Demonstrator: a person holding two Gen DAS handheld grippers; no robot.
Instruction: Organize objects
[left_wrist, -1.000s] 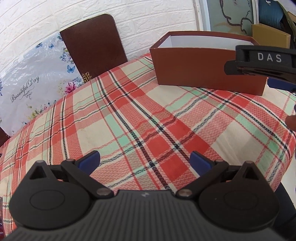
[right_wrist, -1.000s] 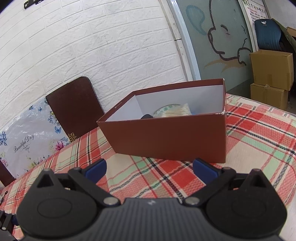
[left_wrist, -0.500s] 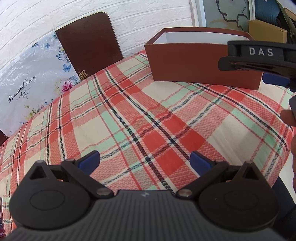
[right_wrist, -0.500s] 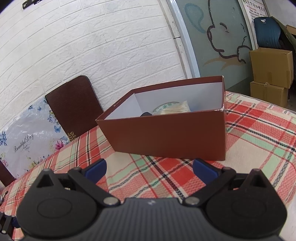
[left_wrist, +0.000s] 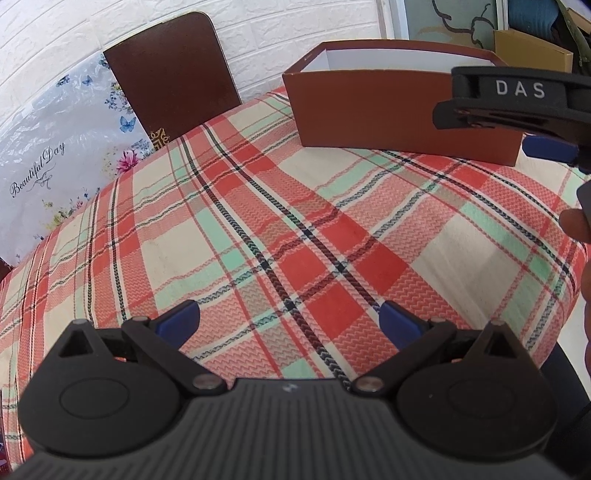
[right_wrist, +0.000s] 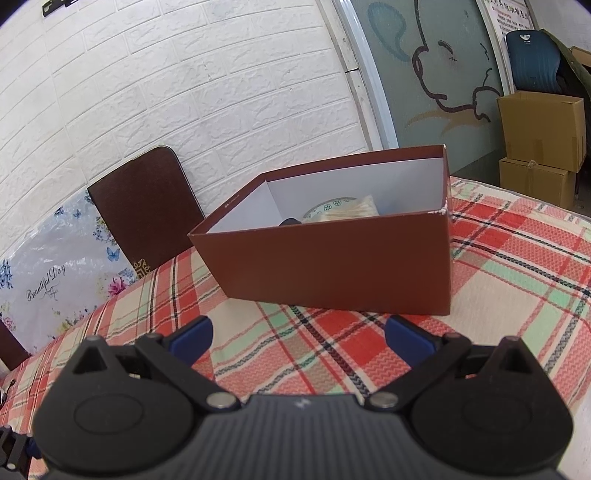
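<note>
Your left hand-held gripper (left_wrist: 288, 317) hangs over the tabletop (left_wrist: 229, 236), which has a red, green and cream checked cloth on it. Its blue fingers (left_wrist: 179, 321) are wide apart and hold nothing. Your right hand-held gripper (right_wrist: 298, 338) is the same, fingers far apart with nothing between them. It points at the brown box (right_wrist: 332, 266). The box sits on the tabletop at the far side, just ahead of the right one. The box is open on top and white inside. A round plate with green marks (right_wrist: 325, 209) and something pale and folded (right_wrist: 358, 209) lie in it. A brown chair (right_wrist: 144, 218) stands by the white brick wall (right_wrist: 184, 92).
</note>
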